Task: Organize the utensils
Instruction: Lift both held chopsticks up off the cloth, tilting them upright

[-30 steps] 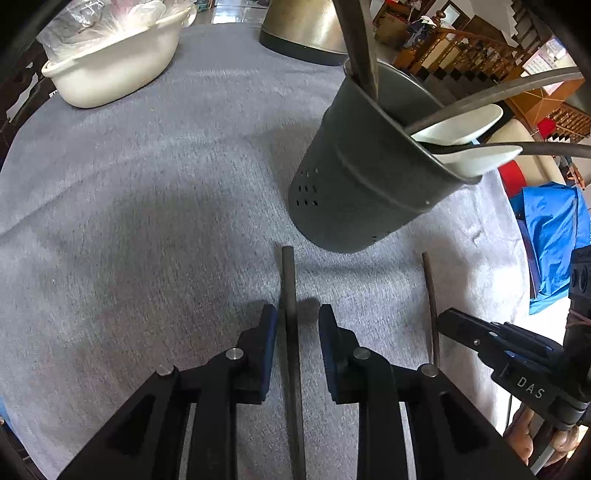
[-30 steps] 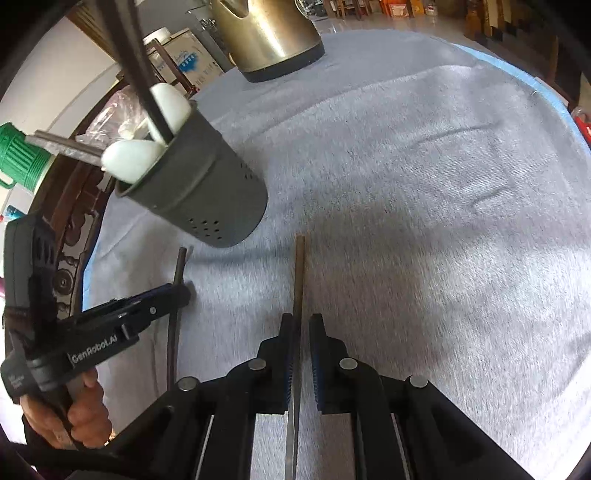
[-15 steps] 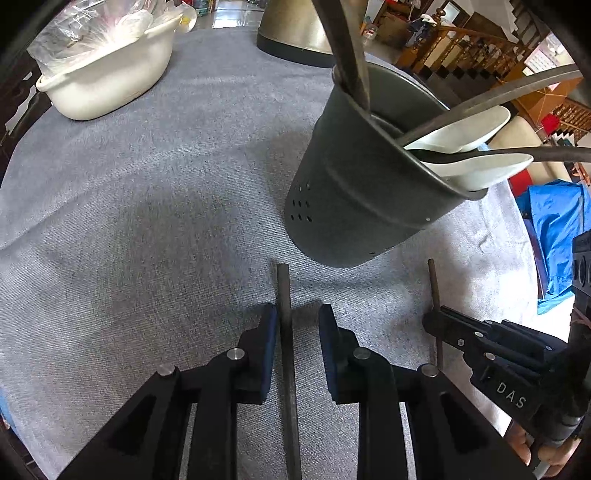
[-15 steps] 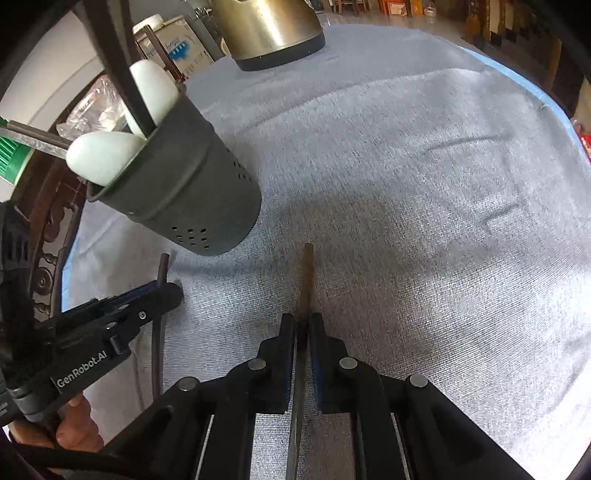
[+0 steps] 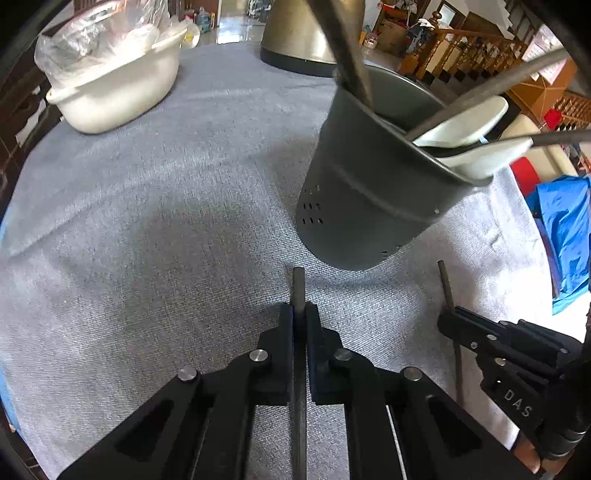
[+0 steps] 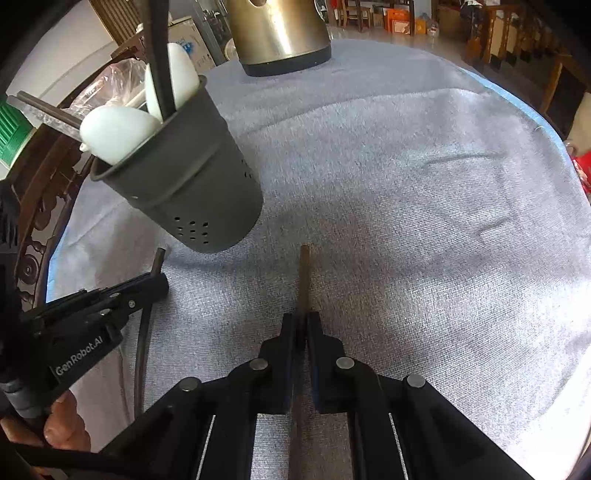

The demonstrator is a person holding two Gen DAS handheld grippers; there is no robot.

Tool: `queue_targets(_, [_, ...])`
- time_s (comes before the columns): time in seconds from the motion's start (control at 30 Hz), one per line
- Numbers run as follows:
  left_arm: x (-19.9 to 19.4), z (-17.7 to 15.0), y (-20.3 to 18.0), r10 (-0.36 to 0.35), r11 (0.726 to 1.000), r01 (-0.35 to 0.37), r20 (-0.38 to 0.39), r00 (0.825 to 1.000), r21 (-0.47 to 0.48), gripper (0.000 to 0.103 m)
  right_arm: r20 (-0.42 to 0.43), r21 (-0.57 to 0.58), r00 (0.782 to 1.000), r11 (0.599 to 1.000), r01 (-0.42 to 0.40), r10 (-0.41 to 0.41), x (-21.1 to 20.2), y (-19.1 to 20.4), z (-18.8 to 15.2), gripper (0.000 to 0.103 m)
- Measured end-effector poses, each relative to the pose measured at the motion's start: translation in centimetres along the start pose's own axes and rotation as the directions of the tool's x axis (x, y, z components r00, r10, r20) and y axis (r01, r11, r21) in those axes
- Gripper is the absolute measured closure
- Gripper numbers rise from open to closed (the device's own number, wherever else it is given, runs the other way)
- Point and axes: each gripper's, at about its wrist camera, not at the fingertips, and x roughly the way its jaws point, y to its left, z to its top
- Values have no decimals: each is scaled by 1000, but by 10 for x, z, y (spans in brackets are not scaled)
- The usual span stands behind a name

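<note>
A dark grey perforated utensil holder (image 5: pixel 362 206) (image 6: pixel 192 192) stands on the grey cloth, holding white spoons (image 5: pixel 469 125) (image 6: pixel 114 133) and dark sticks. My left gripper (image 5: pixel 300 308) (image 6: pixel 159 284) has its jaws closing, and its pads press a dark chopstick (image 5: pixel 298 284) (image 6: pixel 159 258) whose tip points at the holder's base. My right gripper (image 6: pixel 302 315) (image 5: pixel 447 319) is shut on a brown chopstick (image 6: pixel 304 273) (image 5: pixel 445 280), just right of the holder. Both chopsticks lie low over the cloth, side by side.
A white tub (image 5: pixel 118 99) with a plastic bag sits at the far left. A brass-coloured kettle (image 5: pixel 295 40) (image 6: pixel 280 33) stands behind the holder. Blue fabric (image 5: pixel 565 229) hangs past the table's right edge. A hand (image 6: pixel 62 424) grips the left tool.
The left jaws have closed onto the dark chopstick. Both grippers have slid closer to the holder, which now looms larger in each view.
</note>
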Motion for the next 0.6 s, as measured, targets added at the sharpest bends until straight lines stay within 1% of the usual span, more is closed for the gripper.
queue_targets(0.1, [-5,-6,-10,30,1000,-30,18,999,6,96,-2,17,1000,1000,-15,15,-8,-10,-9,95])
queue_targets(0.13, [1,-9,-9,34,999,-34,21,999,7,96,-1,25,1000,999,-22,22,-10,-11,-11,95])
queue_targets(0.27, [-6,-20,-13,42,999,-42,36,998,-9,97,12,55,999,997,-48,48,-17,-24,-20,96])
queue_targets(0.4, [-24,-27,-19,62,998,-62,106,992,-4,97,58,94,996,993,-73,67,-20,-31,-31,97])
queue_targets(0.47, [-31,-31,-23,78,997,-79,124,989,2,97,81,111,994,991,-76,67,-25,-35,-37,97])
queue_targets(0.5, [-35,-34,-25,91,996,-93,134,987,4,97,88,114,994,990,-77,67,-31,-41,-42,97])
queue_targets(0.6, [-55,-43,-33,116,993,-118,177,977,3,97,121,120,990,989,-89,75,-44,-42,-47,97])
